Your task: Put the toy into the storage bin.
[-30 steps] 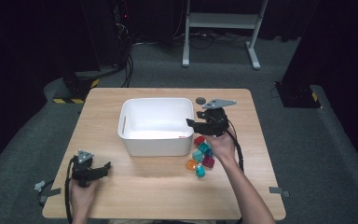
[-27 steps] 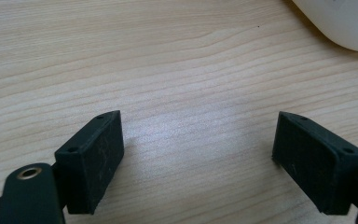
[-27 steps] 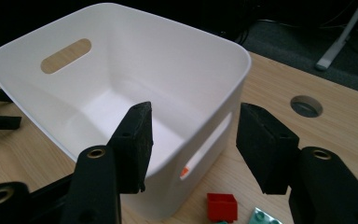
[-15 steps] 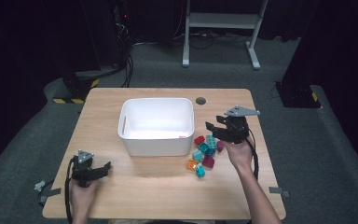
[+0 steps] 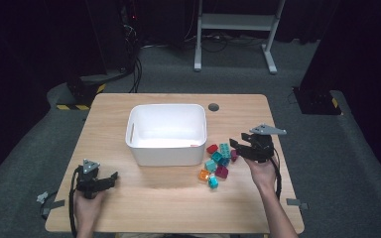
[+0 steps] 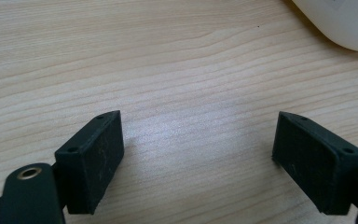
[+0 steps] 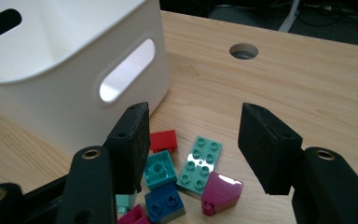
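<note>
A person's right forearm reaches in from the near edge of the wooden surface [image 5: 178,208], holding the right claw [image 5: 239,148] raised just above a small heap of toy bricks [image 5: 218,161] and pointed toward the white bin [image 5: 166,133]. This claw is wide open and holds nothing. In the right gripper view the right claw [image 7: 193,144] frames the heap between its two black jaws: a light teal flat brick [image 7: 200,163] with studs lies almost midway between them, a red brick [image 7: 164,140] and a teal cube brick [image 7: 161,170] sit beside the left jaw, and a magenta sloped brick [image 7: 221,192] and a dark blue brick [image 7: 165,203] lie nearer the camera. The bricks are just beside the bin's right wall, under its handle slot. An orange brick [image 5: 204,174] lies at the heap's near edge. The left hand rests the left claw [image 5: 110,178] low on the surface near the front left corner, well apart from the bricks; in the left gripper view the left claw [image 6: 198,151] is wide open over bare wood. No writing or labels can be read anywhere.
</note>
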A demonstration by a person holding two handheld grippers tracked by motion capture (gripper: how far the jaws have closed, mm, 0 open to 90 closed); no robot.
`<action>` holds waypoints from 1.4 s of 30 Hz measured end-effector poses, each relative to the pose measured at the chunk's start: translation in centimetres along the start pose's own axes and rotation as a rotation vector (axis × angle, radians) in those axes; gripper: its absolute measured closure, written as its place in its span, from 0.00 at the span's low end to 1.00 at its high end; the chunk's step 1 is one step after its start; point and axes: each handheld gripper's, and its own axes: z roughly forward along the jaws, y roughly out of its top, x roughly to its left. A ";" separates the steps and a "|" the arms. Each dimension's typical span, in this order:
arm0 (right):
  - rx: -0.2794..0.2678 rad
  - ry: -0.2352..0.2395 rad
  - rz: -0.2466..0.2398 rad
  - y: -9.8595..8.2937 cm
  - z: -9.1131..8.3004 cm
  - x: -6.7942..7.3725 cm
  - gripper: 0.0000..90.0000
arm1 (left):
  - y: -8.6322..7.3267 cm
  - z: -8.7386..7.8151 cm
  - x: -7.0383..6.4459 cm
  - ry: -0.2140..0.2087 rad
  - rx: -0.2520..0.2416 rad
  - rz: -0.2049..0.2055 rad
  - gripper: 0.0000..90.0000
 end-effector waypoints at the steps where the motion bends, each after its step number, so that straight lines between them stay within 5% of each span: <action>1: 0.001 -0.003 0.006 -0.2 0.0 -0.1 0.49 | 0.0 0.0 0.0 0.000 0.000 0.000 0.18; 18: 0.088 -0.065 0.070 -4.5 3.0 -2.2 0.48 | 0.0 0.0 0.0 0.000 0.000 0.000 0.18; 42: 0.171 -0.103 0.070 -6.1 6.8 -2.3 0.52 | 0.0 0.0 0.0 0.000 0.000 0.000 0.19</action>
